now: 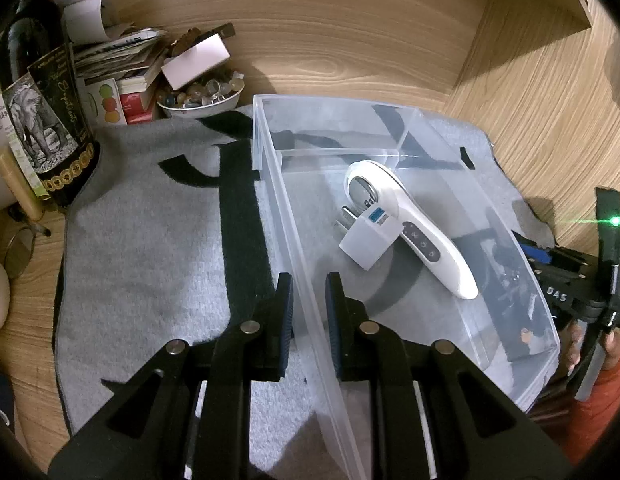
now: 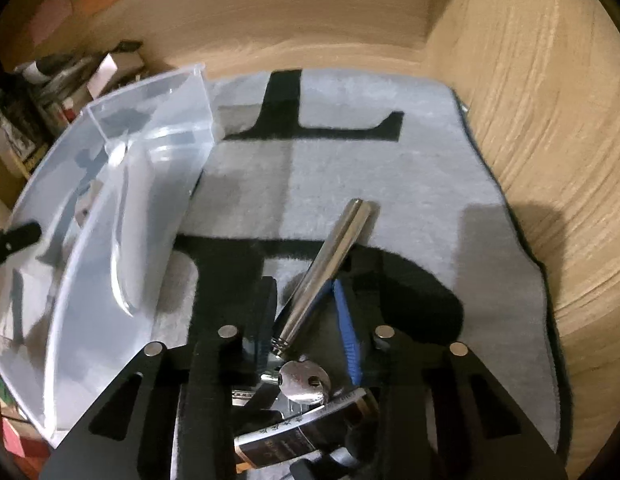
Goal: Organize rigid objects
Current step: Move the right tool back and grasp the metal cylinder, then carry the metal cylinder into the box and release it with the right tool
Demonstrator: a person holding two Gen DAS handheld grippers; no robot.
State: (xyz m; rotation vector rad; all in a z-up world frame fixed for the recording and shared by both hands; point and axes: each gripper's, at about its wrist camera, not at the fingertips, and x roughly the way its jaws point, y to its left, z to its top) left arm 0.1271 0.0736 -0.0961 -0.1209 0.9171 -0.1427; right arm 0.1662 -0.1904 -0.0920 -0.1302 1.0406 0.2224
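- Nearest in the right wrist view, the right gripper (image 2: 306, 316) has its fingers pinching a metal tool (image 2: 323, 272), a shiny rod-like handle with a round metal disc at its near end.
- The tool's long axis runs forward and slightly right, out past the fingers, over a grey mat (image 2: 389, 184) with black markings.
- The clear bin (image 2: 110, 216), the landmark here, lies to the left of this gripper and just beside it; the tool is still outside the bin's wall.
- My judgement: the coming move is a leftward carry over that wall, and the right hand is the one placed to make it.
- In the left wrist view, the left gripper (image 1: 308, 312) has its fingers spread, straddling the bin's near left wall (image 1: 306, 280), one finger inside, one outside, apparently not yet pressed on it.
- Inside the bin lie a white handheld device (image 1: 413, 228) and, touching it, a white plug adapter (image 1: 367, 242).
- Beyond the bin, on the wooden tabletop (image 1: 349, 40), stand a dark bottle (image 1: 42, 120), stacked books and a bowl of small items (image 1: 202, 98).
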